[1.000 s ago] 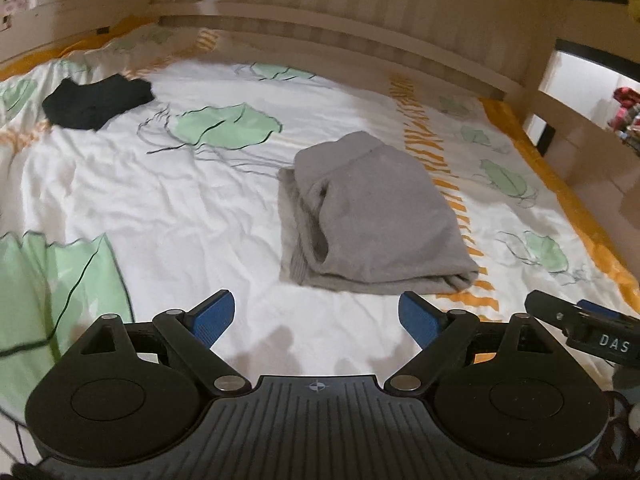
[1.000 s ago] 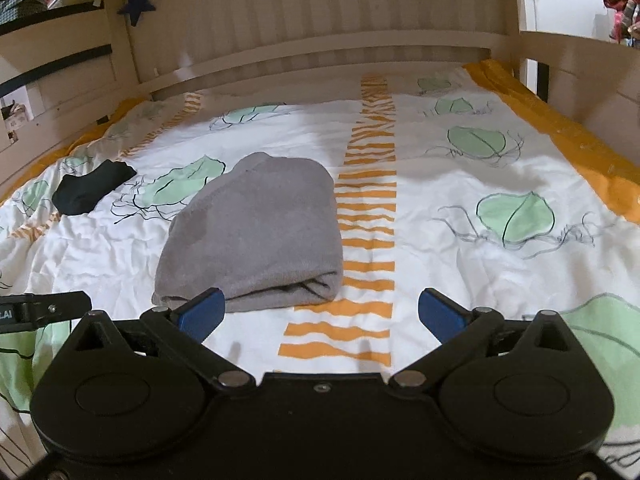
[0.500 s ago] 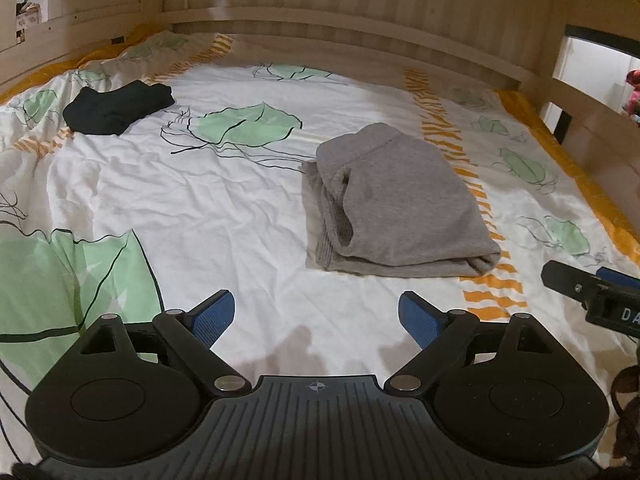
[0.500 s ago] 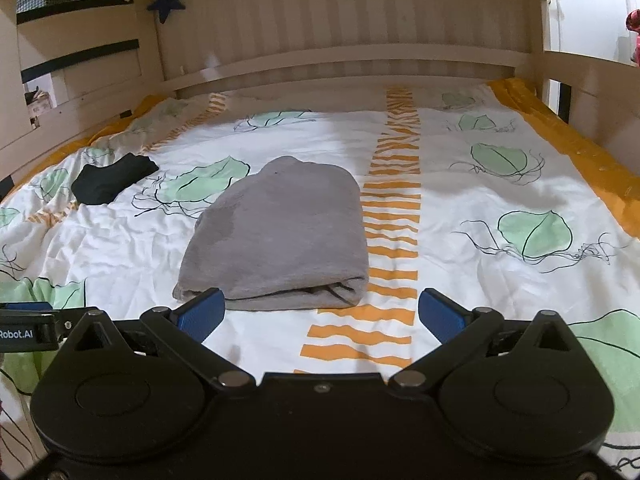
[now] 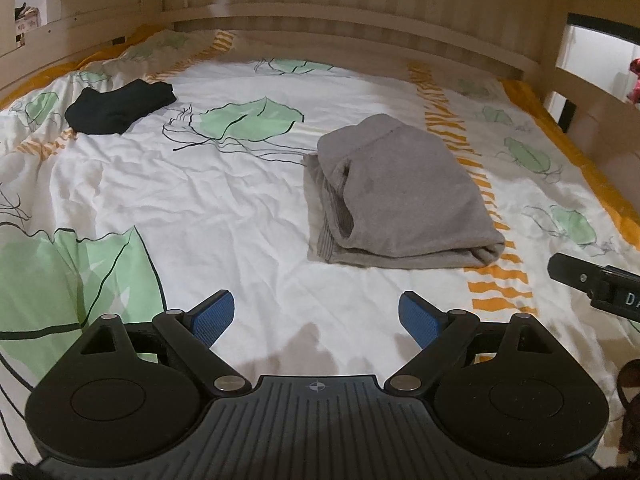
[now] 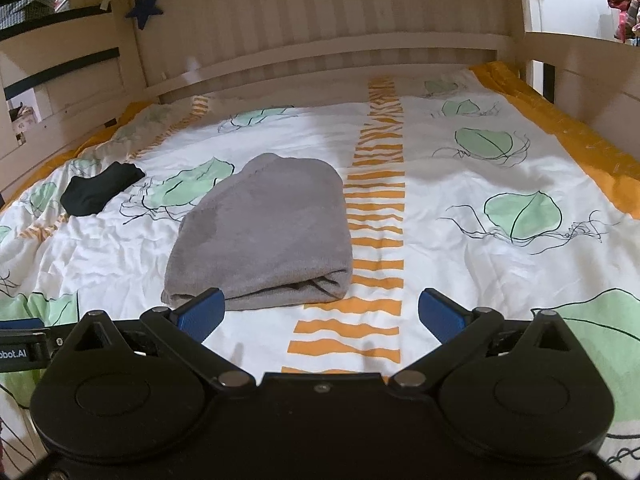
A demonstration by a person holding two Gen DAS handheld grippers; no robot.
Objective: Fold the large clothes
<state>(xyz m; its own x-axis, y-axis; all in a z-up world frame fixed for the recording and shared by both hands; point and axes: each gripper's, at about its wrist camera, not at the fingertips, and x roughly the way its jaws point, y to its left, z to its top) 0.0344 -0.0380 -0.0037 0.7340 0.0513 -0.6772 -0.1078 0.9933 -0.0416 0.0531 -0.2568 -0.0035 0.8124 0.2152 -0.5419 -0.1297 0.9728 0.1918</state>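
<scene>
Grey garment [image 5: 404, 188], soft fleecy knit, folded into a thick rounded-corner packet; lies mid-quilt [image 5: 192, 200], its right edge on the orange stripe (ribbed hem showing at left). Black cloth [image 5: 120, 106], small, flat, near the quilt's far left corner. Quilt: creased white cotton, green leaf print. Left gripper [image 5: 316, 318] and right gripper [image 6: 320, 314]: blue textured pads spread wide, holding nothing, above the near edge.
</scene>
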